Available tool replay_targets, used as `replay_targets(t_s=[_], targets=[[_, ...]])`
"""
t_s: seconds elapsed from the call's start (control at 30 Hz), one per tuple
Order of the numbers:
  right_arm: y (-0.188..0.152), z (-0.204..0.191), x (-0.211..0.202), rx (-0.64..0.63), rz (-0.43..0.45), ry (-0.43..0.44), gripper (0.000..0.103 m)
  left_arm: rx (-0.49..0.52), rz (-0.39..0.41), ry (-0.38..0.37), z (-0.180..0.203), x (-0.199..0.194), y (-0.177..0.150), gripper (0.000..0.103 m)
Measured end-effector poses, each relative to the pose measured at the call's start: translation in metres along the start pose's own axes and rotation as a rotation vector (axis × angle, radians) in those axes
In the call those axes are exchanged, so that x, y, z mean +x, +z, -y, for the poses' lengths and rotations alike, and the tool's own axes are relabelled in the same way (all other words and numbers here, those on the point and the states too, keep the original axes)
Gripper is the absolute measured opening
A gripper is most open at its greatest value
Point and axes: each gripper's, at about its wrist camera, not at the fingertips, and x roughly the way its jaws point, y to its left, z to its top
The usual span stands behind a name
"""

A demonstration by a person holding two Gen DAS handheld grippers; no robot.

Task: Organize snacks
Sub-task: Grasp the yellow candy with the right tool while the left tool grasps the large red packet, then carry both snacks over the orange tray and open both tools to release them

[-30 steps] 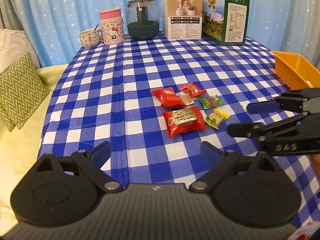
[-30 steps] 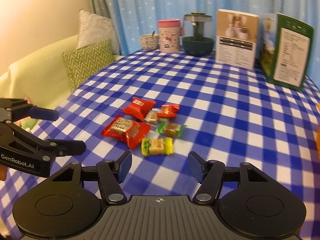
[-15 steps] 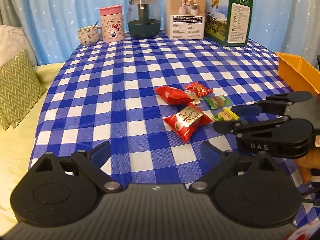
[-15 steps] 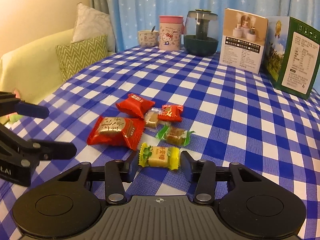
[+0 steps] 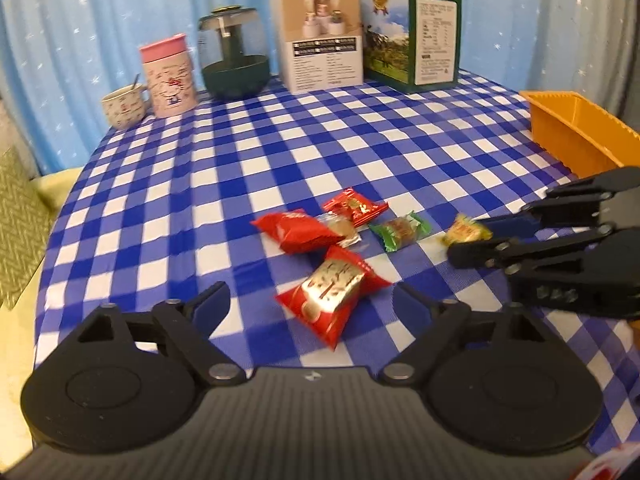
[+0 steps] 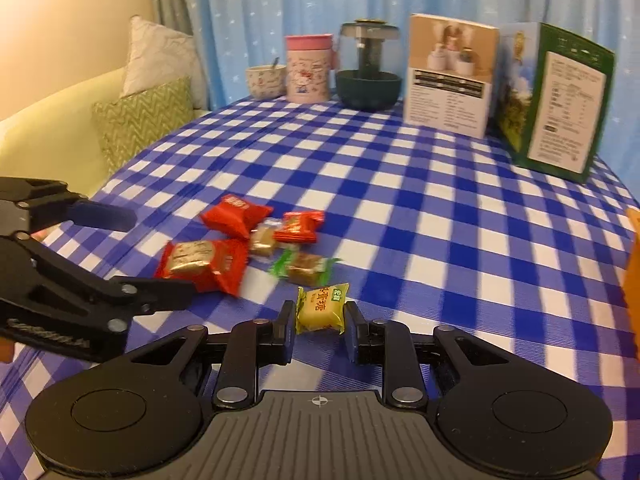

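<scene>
My right gripper (image 6: 319,325) is shut on a yellow wrapped candy (image 6: 321,309), held just above the blue checked cloth; the candy also shows in the left wrist view (image 5: 466,231). Loose snacks lie in a cluster: a large red packet with gold print (image 5: 333,285) (image 6: 202,261), a red packet (image 5: 296,232) (image 6: 236,215), a small red candy (image 5: 356,205) (image 6: 299,226), a beige candy (image 6: 262,238) and a green-wrapped candy (image 5: 400,229) (image 6: 305,269). My left gripper (image 5: 308,300) is open and empty, low over the cloth just before the large red packet.
An orange tray (image 5: 580,136) stands at the table's right edge. At the back stand a cup with spoon (image 5: 122,106), a pink mug (image 5: 170,76), a dark glass jar (image 5: 234,58), a white box (image 5: 318,38) and a green box (image 5: 416,32). Cushions (image 6: 144,120) lie on a sofa to the left.
My right gripper closed on the yellow candy and drew it right, away from the cluster. My left gripper moved closer to the large red packet, still open.
</scene>
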Motion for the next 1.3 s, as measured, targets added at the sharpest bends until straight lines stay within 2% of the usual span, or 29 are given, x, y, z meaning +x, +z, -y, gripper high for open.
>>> replay_targets(t_s=[0.13, 0.2, 0.23, 0.3, 0.33, 0.4, 0.6, 0.73, 1.0, 1.3], targets=[[0.002, 0.017, -0.006, 0.069, -0.005, -0.013, 0.025, 0.057, -0.004, -0.018, 0.002, 0.014, 0.005, 0.071], [0.002, 0.022, -0.007, 0.081, -0.004, -0.016, 0.025, 0.058, -0.021, -0.042, 0.001, 0.021, 0.007, 0.059], [0.002, 0.023, -0.008, 0.082, -0.006, -0.016, 0.025, 0.061, -0.032, -0.050, 0.001, 0.024, 0.008, 0.056], [0.002, 0.025, -0.007, 0.090, -0.010, -0.016, 0.025, 0.073, -0.054, -0.063, 0.002, 0.027, 0.008, 0.041], [0.002, 0.026, -0.007, 0.095, -0.012, -0.016, 0.025, 0.077, -0.063, -0.066, 0.004, 0.028, 0.008, 0.039], [0.002, 0.026, -0.007, 0.100, -0.011, -0.016, 0.025, 0.064, -0.066, -0.062, 0.006, 0.026, 0.007, 0.028], [0.005, 0.029, -0.020, 0.128, 0.014, -0.013, 0.025, -0.021, -0.085, -0.001, 0.013, 0.008, 0.007, 0.024], [0.000, 0.032, -0.041, 0.176, 0.026, -0.007, 0.025, -0.091, -0.073, -0.005, 0.018, -0.012, 0.011, 0.024], [-0.014, 0.041, -0.111, 0.270, 0.068, -0.029, 0.025, -0.150, -0.027, -0.011, 0.050, -0.072, 0.026, 0.024], [-0.032, 0.063, -0.196, 0.362, 0.090, -0.078, 0.025, -0.156, 0.039, -0.065, 0.115, -0.125, 0.040, 0.024]])
